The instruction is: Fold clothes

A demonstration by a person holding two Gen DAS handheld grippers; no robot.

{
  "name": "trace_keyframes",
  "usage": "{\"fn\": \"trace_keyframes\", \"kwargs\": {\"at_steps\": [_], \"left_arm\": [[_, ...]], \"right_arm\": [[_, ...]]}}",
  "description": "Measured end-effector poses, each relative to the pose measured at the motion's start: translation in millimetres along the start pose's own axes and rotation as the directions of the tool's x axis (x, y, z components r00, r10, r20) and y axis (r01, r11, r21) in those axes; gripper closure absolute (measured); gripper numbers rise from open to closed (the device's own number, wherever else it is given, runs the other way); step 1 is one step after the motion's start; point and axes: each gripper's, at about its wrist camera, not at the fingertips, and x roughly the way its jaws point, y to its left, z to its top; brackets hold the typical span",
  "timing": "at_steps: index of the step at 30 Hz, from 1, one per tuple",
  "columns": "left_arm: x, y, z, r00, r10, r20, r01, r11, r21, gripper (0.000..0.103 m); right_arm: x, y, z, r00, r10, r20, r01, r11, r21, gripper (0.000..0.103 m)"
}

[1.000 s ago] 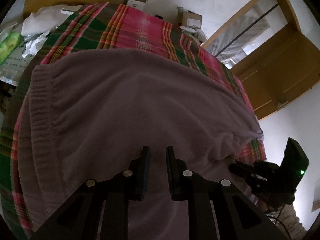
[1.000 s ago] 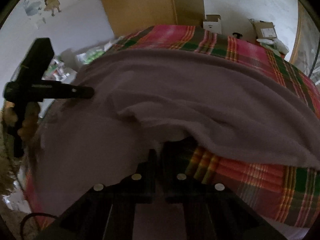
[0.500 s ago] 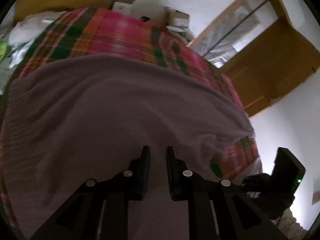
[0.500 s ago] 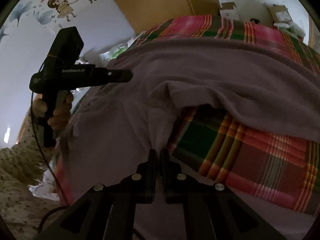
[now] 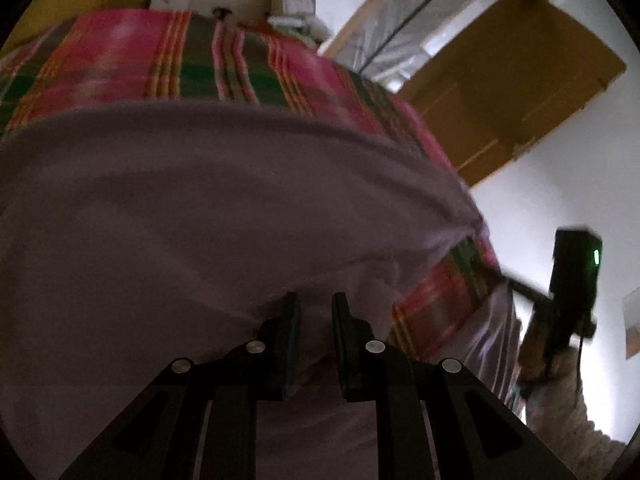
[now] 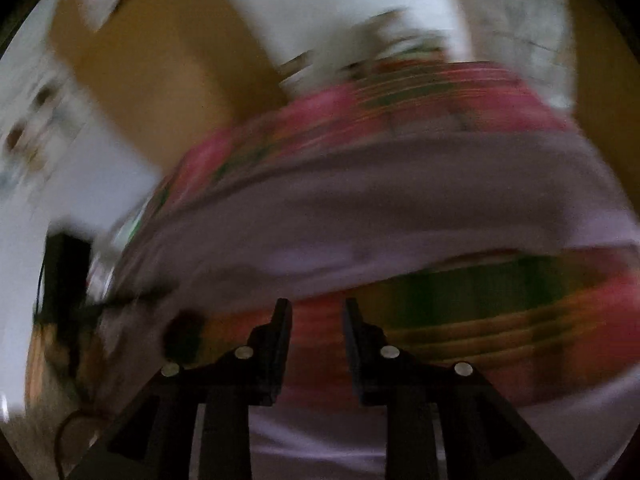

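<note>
A soft mauve knitted garment (image 5: 208, 216) lies spread over a bed covered with a pink, green and orange plaid blanket (image 5: 168, 56). The left gripper (image 5: 313, 312) has its black fingers (image 5: 290, 320) slightly parted, with mauve cloth between and beneath them; whether they pinch it is unclear. In the blurred right wrist view, the right gripper (image 6: 318, 316) is released, its fingers spread over bare plaid just short of the garment's edge.

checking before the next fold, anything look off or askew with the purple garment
Yes. The purple garment lies unevenly: its right corner is drawn up off the plaid blanket, and part hangs over the blanket's near edge. The right gripper is open with no cloth between its fingers. The right wrist view is too blurred for finer detail.
</note>
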Motion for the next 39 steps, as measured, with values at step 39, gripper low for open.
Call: {"fn": "trace_keyframes", "kwargs": {"at_steps": [39], "left_arm": [[94, -154, -5, 0.936, 0.334, 0.112, -0.336, 0.749, 0.572, 0.076]], "right_arm": [[-32, -97, -4, 0.969, -0.197, 0.147, 0.156, 0.956, 0.25, 0.059]]}}
